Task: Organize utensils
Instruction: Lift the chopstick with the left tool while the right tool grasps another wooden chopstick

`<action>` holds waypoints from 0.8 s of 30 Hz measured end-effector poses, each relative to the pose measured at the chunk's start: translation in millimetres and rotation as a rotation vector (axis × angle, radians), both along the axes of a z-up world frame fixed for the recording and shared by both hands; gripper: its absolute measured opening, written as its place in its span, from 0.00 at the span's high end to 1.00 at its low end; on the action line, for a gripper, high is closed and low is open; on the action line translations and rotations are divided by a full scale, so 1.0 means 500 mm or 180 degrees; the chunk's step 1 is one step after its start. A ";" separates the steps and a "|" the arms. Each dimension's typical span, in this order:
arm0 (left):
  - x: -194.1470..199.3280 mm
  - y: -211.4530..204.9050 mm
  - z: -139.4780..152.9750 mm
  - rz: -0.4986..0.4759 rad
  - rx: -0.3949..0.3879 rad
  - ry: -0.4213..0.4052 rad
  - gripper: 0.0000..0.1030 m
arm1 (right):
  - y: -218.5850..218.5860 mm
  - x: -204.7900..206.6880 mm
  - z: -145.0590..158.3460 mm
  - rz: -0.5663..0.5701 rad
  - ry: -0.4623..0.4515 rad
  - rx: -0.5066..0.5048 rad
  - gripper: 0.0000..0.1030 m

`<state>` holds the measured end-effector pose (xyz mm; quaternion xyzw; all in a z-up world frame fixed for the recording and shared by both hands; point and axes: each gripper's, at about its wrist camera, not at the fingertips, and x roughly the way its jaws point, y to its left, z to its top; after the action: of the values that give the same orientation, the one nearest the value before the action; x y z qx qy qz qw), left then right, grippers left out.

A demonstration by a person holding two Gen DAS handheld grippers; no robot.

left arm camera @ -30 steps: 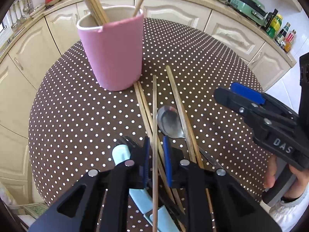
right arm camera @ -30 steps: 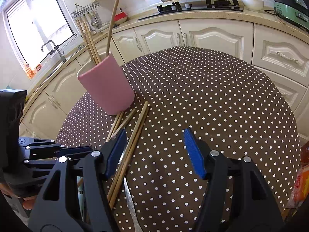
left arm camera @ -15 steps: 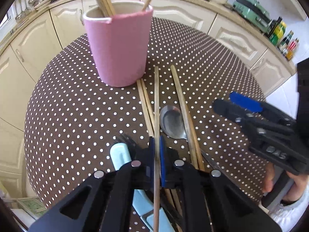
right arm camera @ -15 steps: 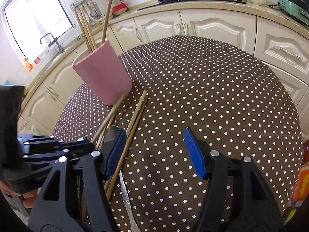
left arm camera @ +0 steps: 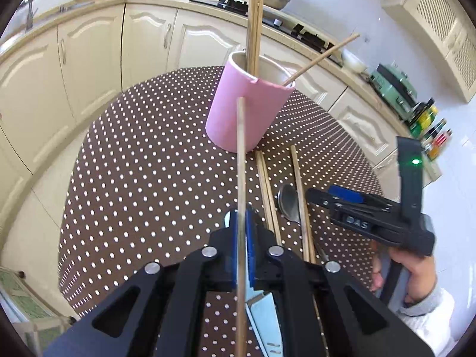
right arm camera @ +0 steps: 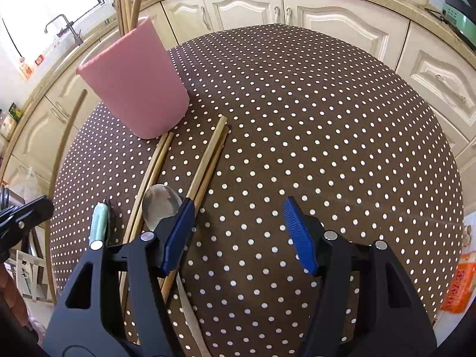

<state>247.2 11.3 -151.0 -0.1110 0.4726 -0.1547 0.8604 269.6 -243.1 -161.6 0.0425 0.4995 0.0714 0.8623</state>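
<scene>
- Left hand-held gripper (left arm camera: 244, 232): matte black frame with triangular cut-outs, round silver screws, blue pads.
- Right hand-held gripper (right arm camera: 238, 232): same black frame, ribbed blue pads, silver screws.
- From the left view: white raised lettering "DAS" on its side, green light glowing on a black upright part.
- Pale grey knitted sleeve cuff (left arm camera: 428, 309) at the wrist.

Left tongs (left arm camera: 244, 226): black frame, blue pads, pitched steeply downward; jaws closed tight on a single thin wooden chopstick (left arm camera: 241, 160), which runs out ahead between the pads.

Right tongs (right arm camera: 239, 232): black frame, ribbed blue pads, pitched downward; jaws standing apart with nothing between them. In the left wrist view they sit at right, gripped by a bare hand (left arm camera: 413, 279) with a grey sleeve cuff (left arm camera: 428, 312).
</scene>
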 end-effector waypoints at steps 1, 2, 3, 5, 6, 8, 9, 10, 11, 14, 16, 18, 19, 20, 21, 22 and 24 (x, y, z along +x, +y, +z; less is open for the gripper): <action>-0.017 0.000 0.006 0.0015 0.0022 -0.0011 0.95 | 0.007 0.004 0.000 0.0007 0.0008 -0.0038 0.40; -0.024 0.006 0.004 0.0038 0.0045 -0.0017 0.95 | 0.013 0.008 -0.001 0.0012 0.0016 -0.0074 0.40; -0.025 0.009 0.000 0.0060 0.0061 -0.0011 0.95 | 0.019 0.012 -0.002 0.0022 0.0023 -0.0114 0.40; -0.024 0.028 -0.012 0.0154 0.0094 0.0032 0.95 | 0.035 0.018 -0.002 0.0033 0.0038 -0.0167 0.40; -0.026 0.033 -0.015 0.0175 0.0115 0.0044 0.95 | 0.040 0.023 -0.001 0.0035 0.0056 -0.0186 0.40; -0.024 0.048 -0.028 0.0262 0.0160 0.0090 0.95 | 0.053 0.035 -0.002 0.0063 0.0082 -0.0247 0.40; -0.023 0.053 -0.034 0.0298 0.0188 0.0113 0.95 | 0.057 0.041 -0.002 0.0080 0.0090 -0.0273 0.40; -0.020 0.052 -0.039 0.0323 0.0209 0.0131 0.95 | 0.063 0.047 -0.002 0.0101 0.0112 -0.0290 0.40; -0.018 0.056 -0.045 0.0361 0.0254 0.0161 0.95 | 0.068 0.053 -0.003 0.0120 0.0137 -0.0316 0.40; -0.009 0.065 -0.063 0.0419 0.0305 0.0243 0.95 | 0.090 0.068 -0.008 0.0182 0.0204 -0.0436 0.41; 0.000 0.062 -0.071 0.0450 0.0316 0.0299 0.95 | 0.104 0.078 -0.014 0.0262 0.0243 -0.0553 0.48; 0.009 0.062 -0.077 0.0475 0.0329 0.0344 0.95 | 0.112 0.088 -0.013 0.0332 0.0291 -0.0573 0.55; 0.013 0.065 -0.081 0.0478 0.0317 0.0383 0.95 | 0.116 0.093 -0.011 0.0367 0.0314 -0.0584 0.65; 0.017 0.068 -0.083 0.0478 0.0306 0.0397 0.94 | 0.121 0.095 -0.010 0.0406 0.0347 -0.0599 0.72; 0.020 0.071 -0.082 0.0474 0.0306 0.0392 0.94 | 0.123 0.098 -0.009 0.0440 0.0379 -0.0612 0.73; 0.024 0.073 -0.081 0.0474 0.0306 0.0403 0.94 | 0.126 0.103 -0.009 0.0472 0.0410 -0.0630 0.76; 0.035 0.075 -0.080 0.0478 0.0291 0.0443 0.94 | 0.130 0.101 -0.007 0.0508 0.0448 -0.0633 0.79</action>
<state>264.8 49.0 -191.0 -0.1172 0.5282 -0.0601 0.8389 320.1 -178.1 -165.3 -0.0781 0.5652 0.0867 0.8167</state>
